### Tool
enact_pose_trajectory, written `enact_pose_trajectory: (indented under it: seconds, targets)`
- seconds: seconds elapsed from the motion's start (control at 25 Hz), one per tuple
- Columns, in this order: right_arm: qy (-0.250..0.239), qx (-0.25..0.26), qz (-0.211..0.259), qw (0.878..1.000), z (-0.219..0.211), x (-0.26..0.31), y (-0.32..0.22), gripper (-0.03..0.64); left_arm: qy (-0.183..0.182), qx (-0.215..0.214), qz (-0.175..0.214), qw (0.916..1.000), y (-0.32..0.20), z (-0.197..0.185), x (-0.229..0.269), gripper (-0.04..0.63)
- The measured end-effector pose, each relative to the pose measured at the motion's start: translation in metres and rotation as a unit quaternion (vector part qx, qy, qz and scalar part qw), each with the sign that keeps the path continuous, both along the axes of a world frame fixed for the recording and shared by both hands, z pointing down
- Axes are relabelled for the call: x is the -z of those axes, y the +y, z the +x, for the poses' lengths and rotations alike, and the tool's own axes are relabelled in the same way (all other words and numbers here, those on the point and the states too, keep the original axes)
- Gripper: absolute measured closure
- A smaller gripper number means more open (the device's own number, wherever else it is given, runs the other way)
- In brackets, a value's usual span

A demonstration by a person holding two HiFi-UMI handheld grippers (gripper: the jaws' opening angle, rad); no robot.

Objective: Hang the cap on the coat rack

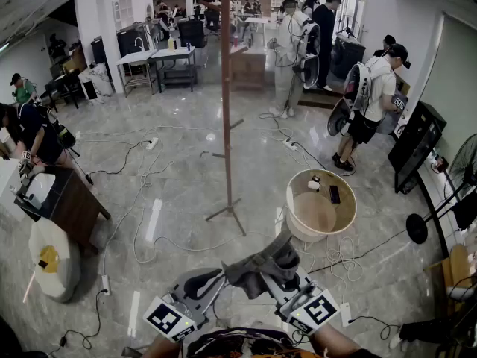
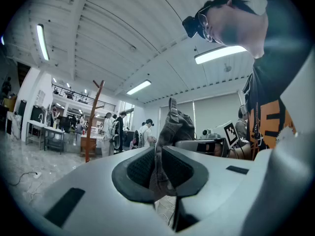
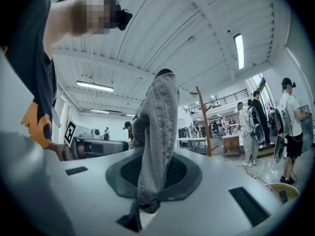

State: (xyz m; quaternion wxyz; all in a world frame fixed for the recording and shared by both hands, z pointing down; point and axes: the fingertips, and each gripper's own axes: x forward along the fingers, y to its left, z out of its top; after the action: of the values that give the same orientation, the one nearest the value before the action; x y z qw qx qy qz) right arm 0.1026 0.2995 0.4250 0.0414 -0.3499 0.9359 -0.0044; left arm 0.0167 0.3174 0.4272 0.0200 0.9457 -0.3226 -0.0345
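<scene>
head view | left gripper and right gripper jaws pinch grey cap | round tub holds small dark item

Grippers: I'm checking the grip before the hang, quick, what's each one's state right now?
Left gripper: closed on the grey cap.
Right gripper: closed on the same cap.

"What do the person's tools look like?"

"The left gripper and the right gripper are pale grey with dark parts. Each bears a cube with black-and-white square markers."

"And the jaws?"

"Broad, smooth, light grey, with dark ribbed pads set into them."

"What does the person wear?"

"A dark shirt with an orange print, and a black head camera."
</scene>
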Motion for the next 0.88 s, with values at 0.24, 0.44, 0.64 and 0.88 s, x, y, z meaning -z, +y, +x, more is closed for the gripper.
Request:
enact_pose_trajectory:
  seconds: [0.24, 0.44, 0.64, 0.88]
  targets:
    - [0.000, 0.003, 0.005, 1.000, 0.005, 0.005, 0.006, 0.560, -0.001, 0.000, -0.002, 1.0000, 0.003, 0.006, 0.001, 0.534]
    - [-0.003, 0.006, 0.010, 1.000, 0.009, 0.010, 0.010, 0.560, -0.001, -0.004, -0.002, 1.0000, 0.007, 0.012, 0.002, 0.534]
    - [-0.012, 0.012, 0.010, 1.000, 0.023, 0.011, 0.018, 0.560, -0.004, -0.004, -0.006, 1.0000, 0.012, 0.028, 0.001, 0.535]
    - [-0.016, 0.027, 0.015, 0.999, 0.047, 0.006, 0.022, 0.571, -0.009, 0.010, -0.010, 0.9999, 0.013, 0.052, -0.004, 0.535]
